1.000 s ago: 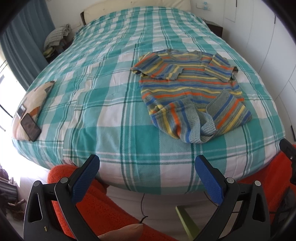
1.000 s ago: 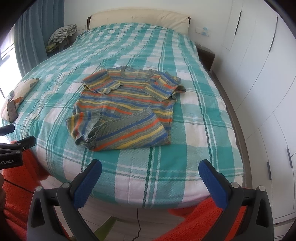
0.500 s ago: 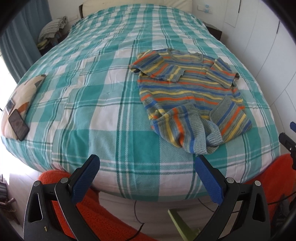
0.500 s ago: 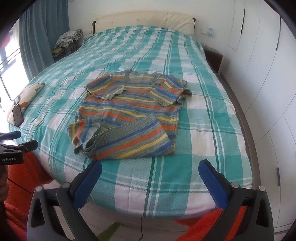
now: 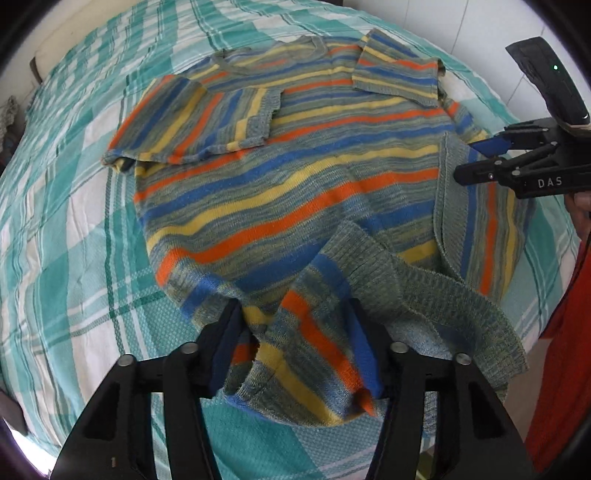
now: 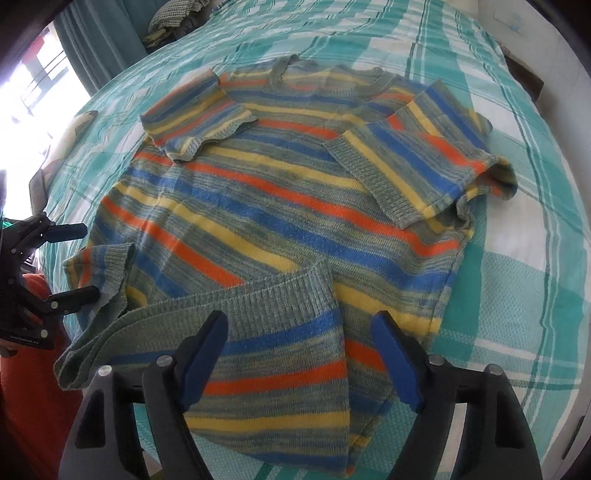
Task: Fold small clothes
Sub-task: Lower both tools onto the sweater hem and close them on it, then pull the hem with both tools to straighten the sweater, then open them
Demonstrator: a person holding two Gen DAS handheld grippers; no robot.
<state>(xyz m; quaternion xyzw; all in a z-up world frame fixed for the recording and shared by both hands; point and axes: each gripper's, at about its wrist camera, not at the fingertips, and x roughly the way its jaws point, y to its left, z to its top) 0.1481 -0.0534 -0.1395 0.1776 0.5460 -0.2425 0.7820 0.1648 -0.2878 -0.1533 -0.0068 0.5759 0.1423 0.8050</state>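
A knitted sweater [image 5: 295, 184] [image 6: 288, 206] striped in blue, orange, yellow and grey-green lies on the bed, both short sleeves folded inward and its near hem rumpled. My left gripper [image 5: 297, 332] points down at the hem's left corner. Its jaws are closing, and the bunched cloth fills the gap between them. In the right wrist view the left gripper [image 6: 79, 264] is at the left edge. My right gripper [image 6: 299, 350] straddles the turned-up hem on the right. Its jaws are closing with both blue pads [image 6: 203, 350] still bare. It shows from the side [image 5: 476, 158] in the left wrist view.
The teal and white checked bedspread [image 5: 74, 240] [image 6: 517, 277] lies under the sweater. A cushion [image 6: 77, 125] lies at the bed's left edge, and a heap of clothes [image 6: 173, 14] lies by the curtain [image 6: 103, 55]. Orange-red clothing of the person [image 5: 557, 369] is close at the side.
Both grippers have dropped from beyond the foot of the bed down onto the sweater's near hem. Their jaws have narrowed from wide open, and cloth now lies between them.
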